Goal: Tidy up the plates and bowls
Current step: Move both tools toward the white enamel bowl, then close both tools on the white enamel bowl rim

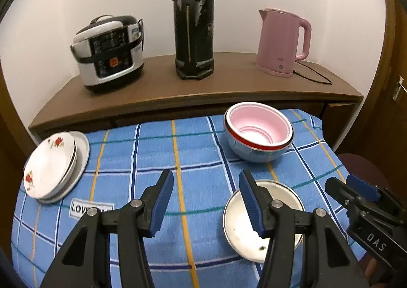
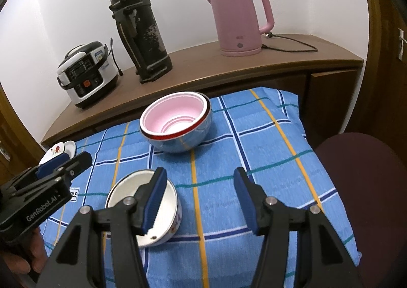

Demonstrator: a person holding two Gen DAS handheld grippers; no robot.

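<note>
While both grippers are held above the blue checked cloth (image 1: 152,150), nothing is gripped by either. The left gripper (image 1: 206,201) is seen with its jaws spread wide, only cloth showing between them, and its right finger is pictured over the white bowl (image 1: 239,227). The right gripper (image 2: 199,201) is likewise held wide and empty, with its left finger pictured over the same white bowl (image 2: 168,201); whether either finger touches the bowl cannot be told.

That bowl is set upright on the near part of the cloth, between the two tools, and dark specks are seen inside it. A white label (image 1: 76,208) is fixed to the cloth to the left.

Farther back, a pink bowl (image 1: 259,122) is nested in a red-rimmed blue bowl (image 1: 249,153), tilted on the cloth. At the far left edge, a flowered plate (image 1: 48,163) is stacked on a plain one (image 1: 82,153).

Behind the cloth, on a brown shelf (image 1: 157,89), a rice cooker (image 1: 109,51), a black flask (image 1: 193,23) and a pink kettle (image 1: 282,41) are lined up against the white wall. A dark red chair seat (image 2: 361,186) is seen to the right.
</note>
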